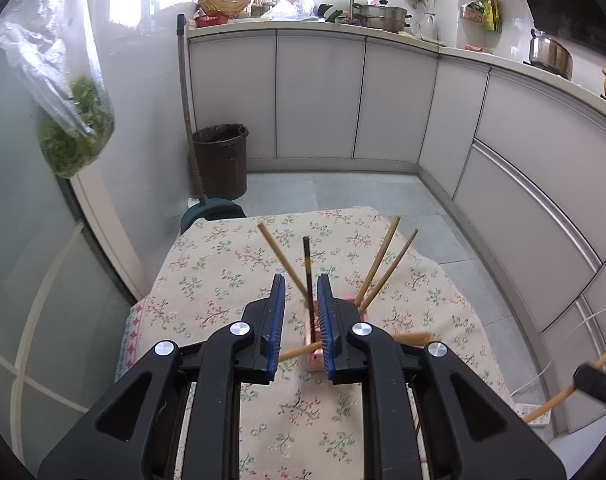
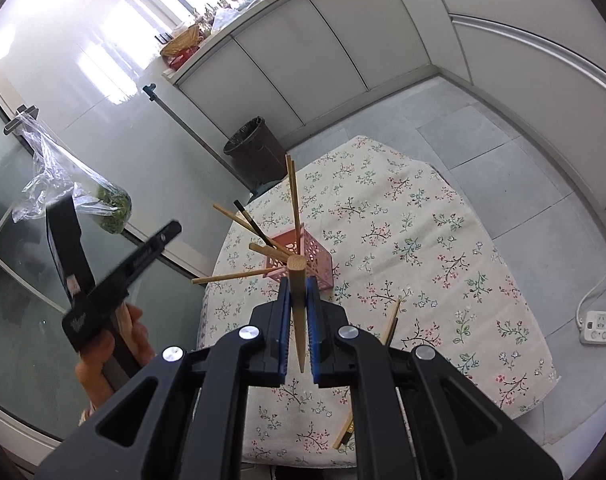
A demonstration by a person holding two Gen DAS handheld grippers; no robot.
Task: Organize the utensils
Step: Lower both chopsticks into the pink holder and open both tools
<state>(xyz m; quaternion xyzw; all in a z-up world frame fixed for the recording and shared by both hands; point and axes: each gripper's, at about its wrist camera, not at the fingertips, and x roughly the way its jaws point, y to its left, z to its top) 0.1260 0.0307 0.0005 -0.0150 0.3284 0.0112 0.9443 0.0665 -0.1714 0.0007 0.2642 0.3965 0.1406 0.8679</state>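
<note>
Wooden chopstick [image 2: 298,300] clamped in the right hand-held gripper [image 2: 298,312], just near of the pink holder [image 2: 303,258] on the bench [image 2: 443,248] — left hand-held gripper [image 1: 299,320] spread, empty. Risk: 5 splayed sticks deflect it, tipping the holder.

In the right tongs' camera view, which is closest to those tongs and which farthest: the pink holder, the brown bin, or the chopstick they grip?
1. Chopstick: clamped between the right tongs.
2. Pink holder: just ahead on the floral tablecloth, bristling with chopsticks.
3. Brown bin: on the floor beyond the table's far edge.
</note>
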